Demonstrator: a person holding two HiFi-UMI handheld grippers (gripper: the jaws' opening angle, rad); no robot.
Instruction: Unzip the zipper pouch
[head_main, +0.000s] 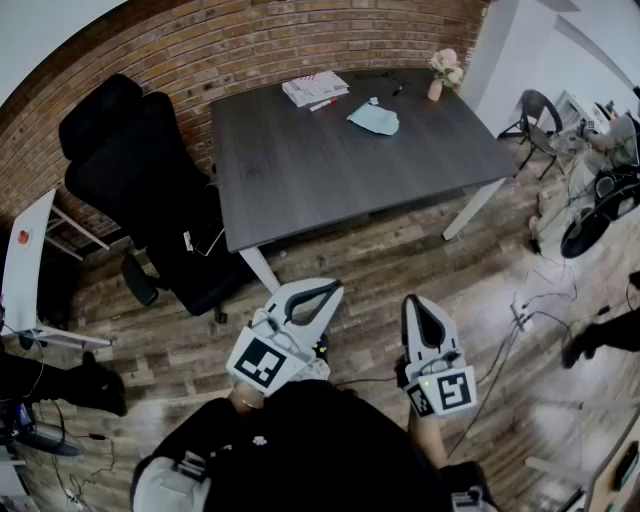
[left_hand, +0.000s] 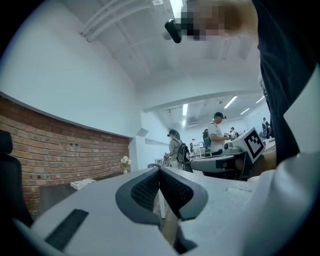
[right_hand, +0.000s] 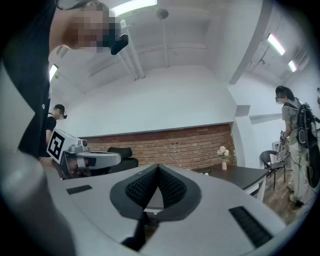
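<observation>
1. Both claws are closed tight with nothing in them: the left claw (left_hand: 160, 174) and the right claw (right_hand: 158, 171) each have their pads pressed together.
2. They sit side by side, level, tucked close to the person's body. I'd guess that's just a carry pose, since nothing is within reach.
3. Past them is a strip of wood floor, then the dark desk (head_main: 300, 175).
4. The teal pouch (head_main: 375, 118) lies flat near the desk's far edge, between a stack of papers (head_main: 315, 88) and a small flower vase (head_main: 443, 72). It's well apart from both claws.
5. It's too small to tell how the zipper stands. The job doesn't look started.
</observation>
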